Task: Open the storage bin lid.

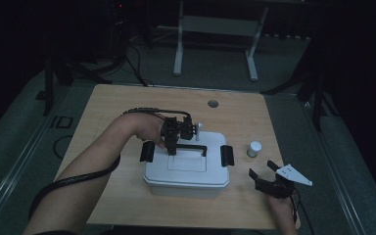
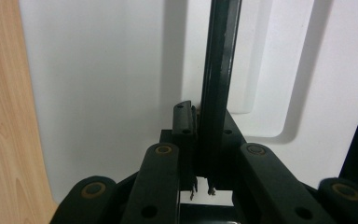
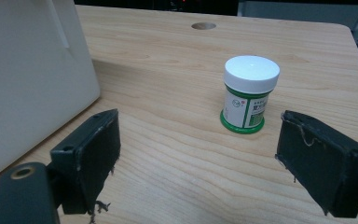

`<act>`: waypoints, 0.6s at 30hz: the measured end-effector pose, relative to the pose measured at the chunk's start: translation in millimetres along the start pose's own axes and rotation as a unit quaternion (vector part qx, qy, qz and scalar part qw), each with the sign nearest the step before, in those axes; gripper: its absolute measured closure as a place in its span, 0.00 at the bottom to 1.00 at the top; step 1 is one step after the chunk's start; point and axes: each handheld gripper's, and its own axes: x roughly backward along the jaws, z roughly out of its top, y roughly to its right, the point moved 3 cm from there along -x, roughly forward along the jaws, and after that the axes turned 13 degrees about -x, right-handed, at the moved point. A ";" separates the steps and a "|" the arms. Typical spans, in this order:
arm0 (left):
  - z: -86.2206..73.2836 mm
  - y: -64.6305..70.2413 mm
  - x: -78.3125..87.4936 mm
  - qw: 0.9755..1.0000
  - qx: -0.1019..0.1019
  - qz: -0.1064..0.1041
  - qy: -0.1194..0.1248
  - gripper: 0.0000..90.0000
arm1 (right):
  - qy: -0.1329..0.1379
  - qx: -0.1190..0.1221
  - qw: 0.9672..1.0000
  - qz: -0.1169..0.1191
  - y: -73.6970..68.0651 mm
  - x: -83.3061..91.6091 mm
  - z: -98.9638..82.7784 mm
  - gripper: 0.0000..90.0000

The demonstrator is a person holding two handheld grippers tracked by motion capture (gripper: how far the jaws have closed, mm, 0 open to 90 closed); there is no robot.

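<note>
the left gripper (image 1: 172, 142) is over the lid of the white storage box (image 1: 186, 172), which sits near the middle of the wooden table (image 1: 127, 103). its jaws are clenched on the black handle (image 2: 219, 84) of the lid, close to the handle's left end (the left gripper view shows the bar pinched between the two pads). the black latches (image 1: 226, 155) at the left and right ends of the box appear to stand swung outward, though the dim light leaves this uncertain.

the right gripper (image 1: 267, 174) rests near the right front corner of the table, jaws spread wide and holding nothing. the small jar (image 3: 250, 93) with a white cap and green label stands upright just beyond it, to the right of the box and apart from it.

hazards from this position:

- an off-centre grip on the handle is likely to tilt the lid on lifting; it may bind on the rim or drag the whole box.
- if either latch is in fact engaged, an upward pull would lift or tip the box.
- a swinging lid or shifted box could knock over the jar.
- the bar is thin and smooth; it may rotate or slip within the pads.
</note>
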 end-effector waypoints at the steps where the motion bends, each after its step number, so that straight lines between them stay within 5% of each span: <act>1: -0.1 -0.6 0.0 1.000 0.008 -0.005 0.000 0.92 | 0.000 0.000 1.000 0.000 0.0 0.1 0.0 0.15; 8: 3.8 0.7 0.1 0.999 0.020 -0.027 0.005 0.92 | -0.002 0.000 1.000 -0.001 0.1 -0.4 -0.1 0.15; 18: 2.7 2.8 1.5 1.000 0.003 -0.023 0.006 0.93 | -0.005 0.000 1.000 -0.002 0.1 -1.0 -0.3 0.15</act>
